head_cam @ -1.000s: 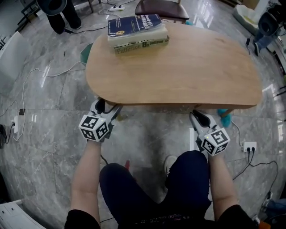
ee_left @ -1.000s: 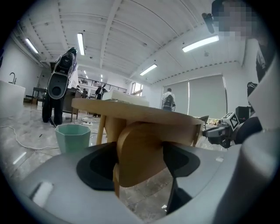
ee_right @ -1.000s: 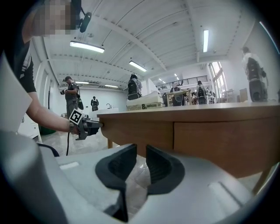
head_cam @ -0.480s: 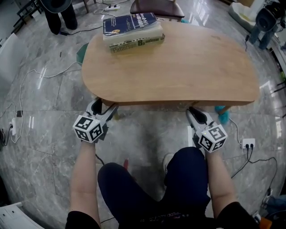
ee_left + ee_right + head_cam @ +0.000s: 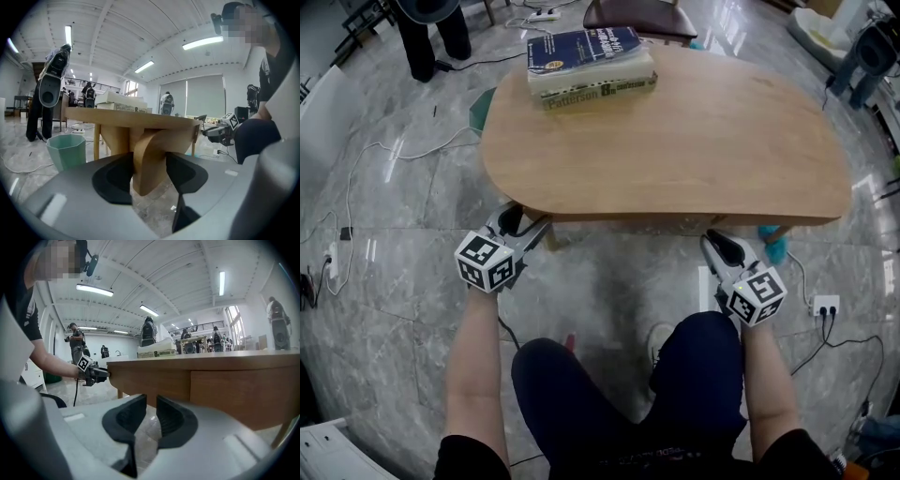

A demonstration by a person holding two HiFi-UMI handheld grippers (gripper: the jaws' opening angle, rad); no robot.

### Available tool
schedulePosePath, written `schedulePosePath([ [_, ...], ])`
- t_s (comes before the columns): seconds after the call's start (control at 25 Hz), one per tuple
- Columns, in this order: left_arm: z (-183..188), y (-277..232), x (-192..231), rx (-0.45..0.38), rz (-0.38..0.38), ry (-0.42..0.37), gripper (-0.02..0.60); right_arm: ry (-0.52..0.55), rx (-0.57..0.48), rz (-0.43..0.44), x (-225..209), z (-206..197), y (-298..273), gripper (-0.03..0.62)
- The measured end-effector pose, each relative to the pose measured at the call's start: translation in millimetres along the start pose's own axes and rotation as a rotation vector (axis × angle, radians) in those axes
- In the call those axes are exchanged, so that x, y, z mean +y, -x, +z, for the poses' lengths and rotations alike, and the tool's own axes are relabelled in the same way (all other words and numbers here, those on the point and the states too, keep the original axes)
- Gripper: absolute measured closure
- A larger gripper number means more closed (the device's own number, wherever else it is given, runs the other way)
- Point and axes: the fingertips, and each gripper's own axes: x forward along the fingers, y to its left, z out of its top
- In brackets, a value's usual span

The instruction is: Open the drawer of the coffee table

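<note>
The wooden coffee table (image 5: 675, 141) fills the middle of the head view. My left gripper (image 5: 520, 225) reaches under its near left edge. In the left gripper view a curved wooden handle (image 5: 150, 154) hangs from below the tabletop and stands between the left gripper's (image 5: 149, 164) jaws. They have just been closing, and both pads touch its sides. My right gripper (image 5: 712, 242) points under the near right edge, facing the drawer front (image 5: 243, 394). The right gripper's (image 5: 151, 416) jaws stand a narrow slit apart with nothing between them.
Two thick books (image 5: 591, 56) lie on the far left of the tabletop. A pale green bin (image 5: 65, 150) stands on the floor beyond the table, and a chair (image 5: 637, 19) behind it. Cables and a power strip (image 5: 822, 307) lie on the marble floor. My knees (image 5: 609, 394) are below the grippers.
The left gripper's marker cube has rolled a little at the table edge. Both grippers otherwise stay where they were.
</note>
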Motion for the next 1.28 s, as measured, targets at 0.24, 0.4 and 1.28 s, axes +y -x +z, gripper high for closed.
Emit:
schedulePosePath([
  [0.24, -0.6, -0.9, 1.5, 0.018, -0.067, -0.005, 0.374, 0.009, 0.008, 0.022, 7.1, 1.3, -9.9, 0.542],
  [0.4, 0.3, 0.2, 2.7, 0.043, -0.119, 0.012, 0.394, 0.018, 0.007, 0.032, 11.6, 4.4, -15.4, 0.542],
  [1.28, -16.7, 42.0, -43.1, 0.047, -0.201, 0.025, 0.414, -0.002, 0.035, -0.121, -27.2, -12.9, 29.3, 0.428],
])
